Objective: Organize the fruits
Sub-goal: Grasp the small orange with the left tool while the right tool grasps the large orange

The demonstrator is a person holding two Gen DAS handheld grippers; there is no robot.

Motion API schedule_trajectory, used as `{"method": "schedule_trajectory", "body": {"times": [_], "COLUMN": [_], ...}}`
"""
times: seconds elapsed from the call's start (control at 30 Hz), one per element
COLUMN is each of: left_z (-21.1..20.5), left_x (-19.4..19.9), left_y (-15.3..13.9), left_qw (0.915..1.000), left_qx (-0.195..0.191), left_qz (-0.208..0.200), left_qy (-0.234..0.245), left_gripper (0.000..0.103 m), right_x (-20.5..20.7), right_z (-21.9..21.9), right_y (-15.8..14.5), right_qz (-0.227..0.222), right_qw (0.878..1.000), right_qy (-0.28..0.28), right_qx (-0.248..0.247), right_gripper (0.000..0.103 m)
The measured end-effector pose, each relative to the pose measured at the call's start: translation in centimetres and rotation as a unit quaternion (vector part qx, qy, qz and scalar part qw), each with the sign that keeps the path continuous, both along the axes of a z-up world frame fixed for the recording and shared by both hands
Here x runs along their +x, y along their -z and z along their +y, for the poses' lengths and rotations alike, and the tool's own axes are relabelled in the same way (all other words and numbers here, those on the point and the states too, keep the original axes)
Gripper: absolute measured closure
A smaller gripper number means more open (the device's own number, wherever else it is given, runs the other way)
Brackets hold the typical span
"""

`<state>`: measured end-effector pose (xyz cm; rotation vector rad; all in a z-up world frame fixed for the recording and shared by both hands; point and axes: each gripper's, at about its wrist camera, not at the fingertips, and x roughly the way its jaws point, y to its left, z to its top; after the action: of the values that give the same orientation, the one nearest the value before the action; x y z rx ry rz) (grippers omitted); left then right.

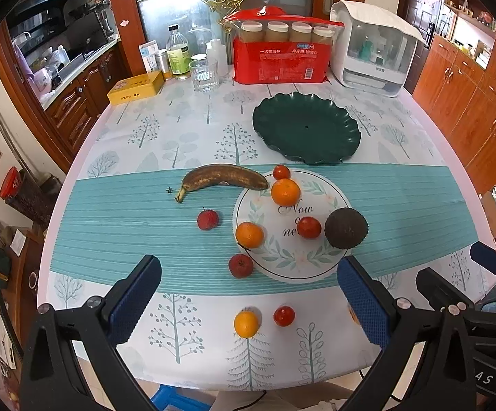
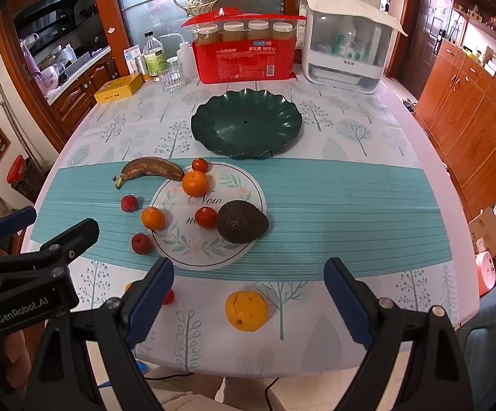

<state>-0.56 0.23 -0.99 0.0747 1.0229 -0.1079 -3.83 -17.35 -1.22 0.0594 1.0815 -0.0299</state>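
Note:
An empty dark green scalloped plate stands at the back of the table. Loose fruit lies in front of it: a brown banana, an avocado, oranges, small tomatoes and lychees. Near the front edge lie a small orange, a tomato and a larger orange. My left gripper is open and empty above the front fruit. My right gripper is open and empty over the larger orange.
A round printed mat lies under some of the fruit on a teal runner. At the back stand a red pack of jars, a white appliance, a glass, bottles and a yellow box. Wooden cabinets stand to the right.

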Motion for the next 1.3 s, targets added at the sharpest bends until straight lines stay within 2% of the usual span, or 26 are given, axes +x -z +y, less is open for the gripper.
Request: {"method": "schedule_trajectory", "body": {"times": [0.6,0.8,1.03,1.3], "left_z": [-0.2,1.4,3.8,5.9], "left_x": [-1.2,-0.4,0.4,1.1], "left_y": [2.1,3.7,5.9,7.9], "left_qw": [0.9993,0.9979,0.9960,0.9927], "left_qx": [-0.024,-0.029,0.009,0.011], "left_qz": [0.028,0.053,0.059,0.078], "left_qy": [0.000,-0.025,-0.066,-0.091], "left_gripper": [0.002,0.002,0.002,0.002], "right_x": [-1.1,-1.2,-1.3,-1.0], "right_z": [-1.3,-2.5,-3.4,-4.0], "right_y": [1.5,2.5,3.4,5.0], "right_qz": [0.028,0.039,0.043,0.058], "right_qw": [1.000,0.999,0.999,0.998], "right_qy": [0.003,0.018,0.025,0.018], "right_qx": [0.015,0.021,0.006,0.005], "right_gripper": [0.013,0.013,0.013,0.013]}}
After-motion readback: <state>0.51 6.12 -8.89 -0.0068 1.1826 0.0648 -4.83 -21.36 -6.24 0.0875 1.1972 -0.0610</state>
